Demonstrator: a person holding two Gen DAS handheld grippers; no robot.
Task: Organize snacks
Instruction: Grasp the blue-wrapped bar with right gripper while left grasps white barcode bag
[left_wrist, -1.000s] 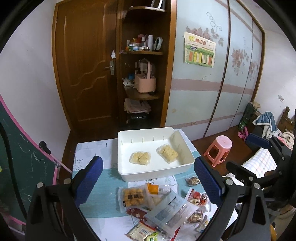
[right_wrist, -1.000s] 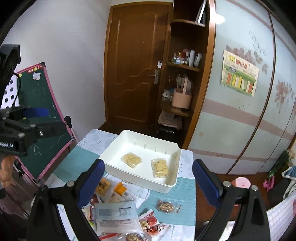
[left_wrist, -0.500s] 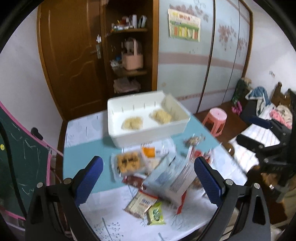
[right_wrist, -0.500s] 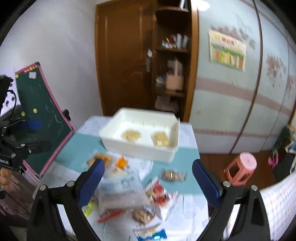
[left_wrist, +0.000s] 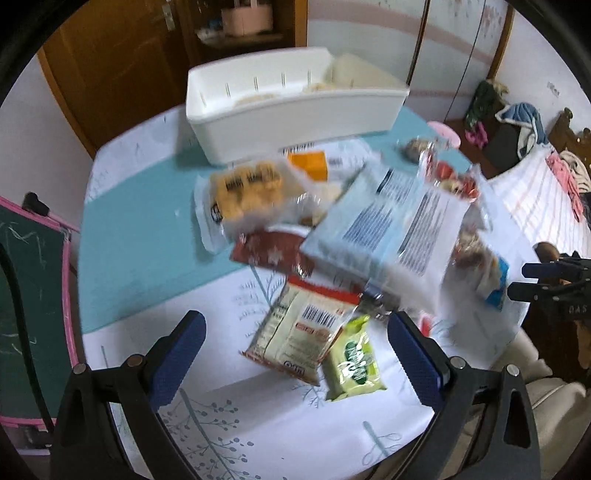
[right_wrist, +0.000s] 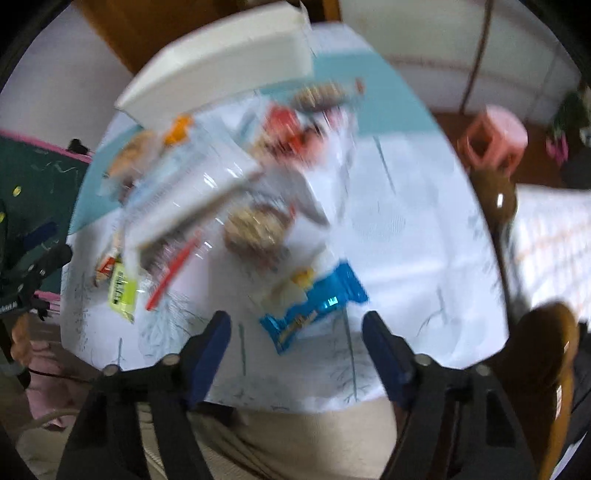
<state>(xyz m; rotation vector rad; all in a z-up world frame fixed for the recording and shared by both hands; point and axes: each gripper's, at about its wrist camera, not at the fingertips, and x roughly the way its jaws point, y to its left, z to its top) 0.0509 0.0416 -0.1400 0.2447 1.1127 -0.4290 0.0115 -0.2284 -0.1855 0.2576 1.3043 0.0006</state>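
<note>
Currently at approach stage: both grippers empty, jaws spread wide, above the loose snacks.
Left gripper (left_wrist: 297, 356) frames green packet (left_wrist: 354, 363); right gripper (right_wrist: 297, 341) frames blue packet (right_wrist: 314, 304). Next: descend, clamp, carry to white bin (left_wrist: 295, 110).

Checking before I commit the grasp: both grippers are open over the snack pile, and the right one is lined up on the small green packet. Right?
Not quite. In the right wrist view, the right gripper is lined up on the blue packet; the green packet sits before the left gripper. Both are open.
</note>
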